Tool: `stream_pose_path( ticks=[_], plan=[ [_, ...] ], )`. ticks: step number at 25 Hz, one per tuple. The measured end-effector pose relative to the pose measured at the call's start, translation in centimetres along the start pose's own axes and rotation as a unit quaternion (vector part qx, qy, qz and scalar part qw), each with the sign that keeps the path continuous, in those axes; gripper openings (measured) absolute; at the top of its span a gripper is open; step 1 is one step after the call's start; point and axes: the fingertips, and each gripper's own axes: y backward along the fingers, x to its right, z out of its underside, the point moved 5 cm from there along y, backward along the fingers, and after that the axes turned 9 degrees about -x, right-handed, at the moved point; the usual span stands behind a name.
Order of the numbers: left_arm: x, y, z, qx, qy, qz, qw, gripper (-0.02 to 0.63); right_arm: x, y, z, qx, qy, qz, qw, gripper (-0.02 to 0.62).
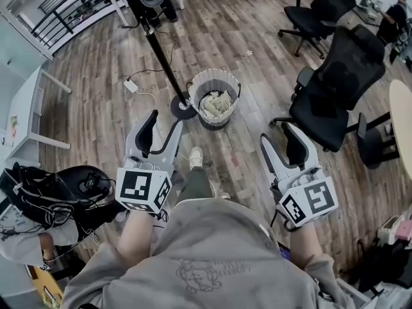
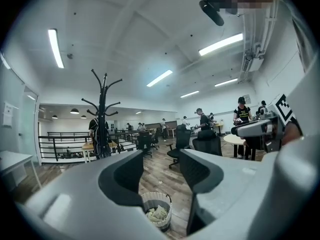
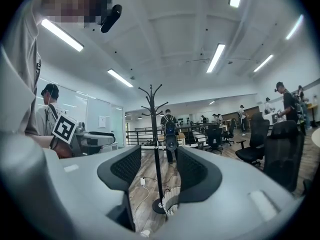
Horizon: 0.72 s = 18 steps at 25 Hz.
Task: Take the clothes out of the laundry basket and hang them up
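Clothes (image 1: 215, 103): a pale bundle bunched in the laundry basket (image 1: 194, 85), on the floor ahead of both grippers and roughly between their lines, untouched. The coat stand (image 1: 161, 55) rises just beside the basket on the left gripper's side, probably set close to keep the carry short. Left gripper (image 1: 163, 126) and right gripper (image 1: 278, 136) are held out side by side, well short of the basket, jaws spread with nothing between them, likely poised for a first reach; a black office chair (image 1: 331, 95) sits beyond the right gripper.
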Motion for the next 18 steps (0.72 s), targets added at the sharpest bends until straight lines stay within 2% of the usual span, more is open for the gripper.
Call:
stream_pose_path(
  ticks=[9,18],
  plan=[
    [-2.8,-5.4,1.8,-0.019,0.006,0.008,0.9998,0.218,2.7,-5.0,1.6,-0.029,-0.004,0.008,1.0,0.232],
    [-8.5,-14.0,3.5,-0.038,0.024,0.022,0.9988,0.216,6.2,-15.1,2.1,-0.081,0.005,0.014,0.997,0.23]
  ],
)
